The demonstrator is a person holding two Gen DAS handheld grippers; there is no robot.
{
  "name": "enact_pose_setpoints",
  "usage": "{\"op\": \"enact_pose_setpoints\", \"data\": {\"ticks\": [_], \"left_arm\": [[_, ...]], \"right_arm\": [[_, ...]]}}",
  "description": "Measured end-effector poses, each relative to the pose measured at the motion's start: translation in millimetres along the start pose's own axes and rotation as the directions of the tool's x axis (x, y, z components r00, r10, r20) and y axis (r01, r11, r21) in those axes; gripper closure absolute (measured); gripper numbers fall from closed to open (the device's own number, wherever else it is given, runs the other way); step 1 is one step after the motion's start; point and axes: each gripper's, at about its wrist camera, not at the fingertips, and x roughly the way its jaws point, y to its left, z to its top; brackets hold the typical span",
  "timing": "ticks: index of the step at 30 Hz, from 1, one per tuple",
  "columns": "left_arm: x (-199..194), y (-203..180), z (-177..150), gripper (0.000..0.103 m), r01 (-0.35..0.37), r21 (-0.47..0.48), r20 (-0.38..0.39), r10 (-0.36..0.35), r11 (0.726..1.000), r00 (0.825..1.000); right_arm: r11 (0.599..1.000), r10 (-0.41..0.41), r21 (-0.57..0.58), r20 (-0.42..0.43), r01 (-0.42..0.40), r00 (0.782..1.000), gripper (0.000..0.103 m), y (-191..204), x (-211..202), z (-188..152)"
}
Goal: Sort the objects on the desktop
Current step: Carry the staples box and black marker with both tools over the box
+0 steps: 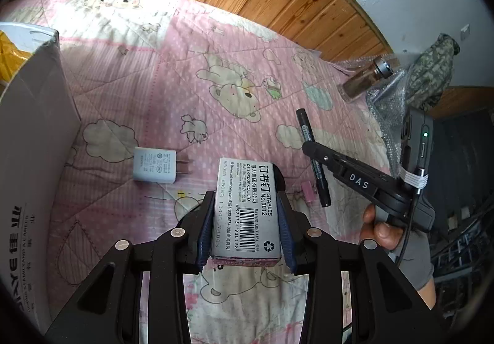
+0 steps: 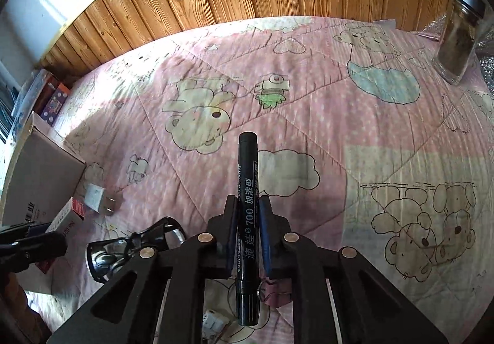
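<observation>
Left wrist view: left claw (image 1: 247,208) clamps a staple box (image 1: 245,208) above the pink quilt (image 1: 173,90). Right claw (image 2: 248,214) is clenched on a black marker (image 2: 247,220); white charger (image 1: 154,166) lies beside a cardboard box (image 1: 34,127).

"STAPLES No.0012", "DELI GROUP CO.,LTD" on staple box (image 1: 247,208), "700" on black marker (image 2: 247,217), "DAS" on right claw (image 1: 311,155)

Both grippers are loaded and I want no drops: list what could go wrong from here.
1. The left gripper holds the staple box by its side faces only; it may slip if tilted.
2. The right gripper pinches the marker near mid-length, so it could pivot or slide out.
3. The two grippers are close together above the charger; crossing paths toward the cardboard box could knock one load loose.
</observation>
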Motion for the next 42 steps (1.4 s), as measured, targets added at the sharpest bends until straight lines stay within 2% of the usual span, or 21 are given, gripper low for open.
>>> {"op": "enact_pose_setpoints", "data": {"ticks": [7,15,23,30,39,42], "left_arm": [[-48.0,-1.5,-12.9,0.064,-0.052,0.037,0.051,0.051,0.998,0.997],[-89.6,1.1,-35.4,0.064,-0.095,0.044,0.086,0.091,0.994,0.992],[-133.8,17.7,-50.4,0.064,-0.122,0.012,0.148,0.119,0.992,0.982],[-174.4,46.0,-61.7,0.064,-0.196,-0.019,0.198,0.195,0.981,0.961],[-215.8,75.3,-66.8,0.064,-0.317,-0.024,0.274,0.312,0.948,0.91],[-223.2,86.5,-67.4,0.064,-0.323,-0.043,0.289,0.321,0.945,0.902]], "right_arm": [[0.995,0.096,-0.015,0.071,-0.095,0.993,0.089,48.1,-41.4,-3.5],[0.978,0.203,-0.059,0.075,-0.199,0.976,0.089,102.9,-78.9,-30.5],[0.954,0.286,-0.123,0.1,-0.273,0.953,0.088,158.3,-112.1,-45.2],[0.934,0.333,-0.175,0.101,-0.312,0.938,0.088,199.1,-122.8,-50.8],[0.907,0.362,-0.27,0.108,-0.324,0.926,0.088,244.4,-134.4,-61.1],[0.898,0.368,-0.298,0.11,-0.322,0.923,0.088,255.8,-137.1,-62.9]]}}
